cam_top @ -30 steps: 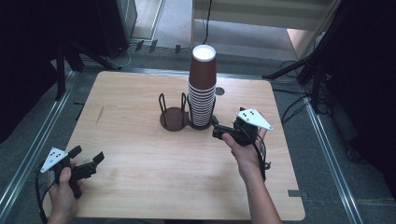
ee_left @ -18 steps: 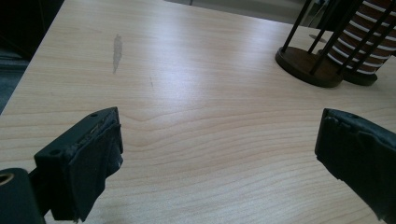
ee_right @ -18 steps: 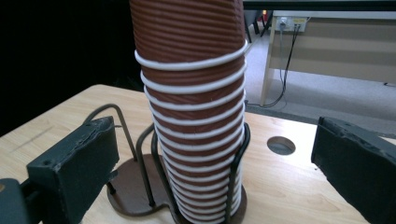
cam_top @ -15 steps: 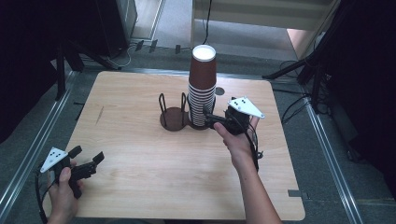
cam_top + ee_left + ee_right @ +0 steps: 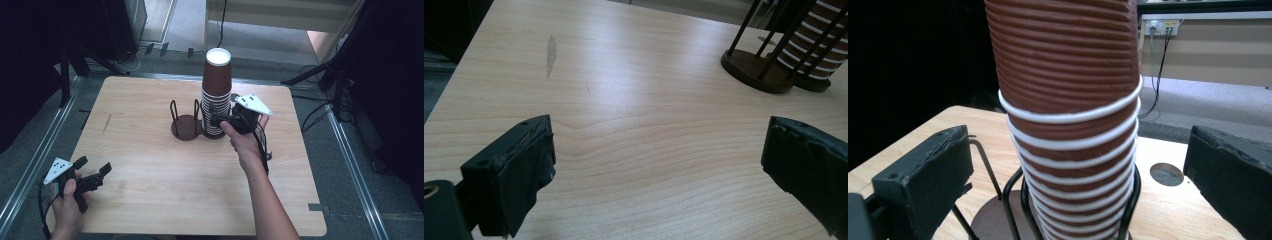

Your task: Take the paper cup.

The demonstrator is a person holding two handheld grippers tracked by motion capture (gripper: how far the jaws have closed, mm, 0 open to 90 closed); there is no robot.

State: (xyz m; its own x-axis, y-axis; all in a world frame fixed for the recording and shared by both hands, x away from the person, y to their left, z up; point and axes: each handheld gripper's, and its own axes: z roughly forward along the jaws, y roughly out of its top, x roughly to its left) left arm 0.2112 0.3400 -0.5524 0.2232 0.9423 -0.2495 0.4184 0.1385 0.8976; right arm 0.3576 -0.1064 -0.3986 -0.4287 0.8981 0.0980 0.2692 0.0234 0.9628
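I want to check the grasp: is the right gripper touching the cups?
Apart. In the right gripper view, the open right gripper has table showing between each jaw and the cups.

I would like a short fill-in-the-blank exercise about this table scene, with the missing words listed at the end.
1. The stack of cups is brown with ____ rims.
2. The right claw is open, and the cup stack stands ____ its two jaws.
3. The left claw hovers open near the table's front-left corner and holds ____.
4. The wire holder beside the stack contains ____ cups.

Missing words: white; between; nothing; no
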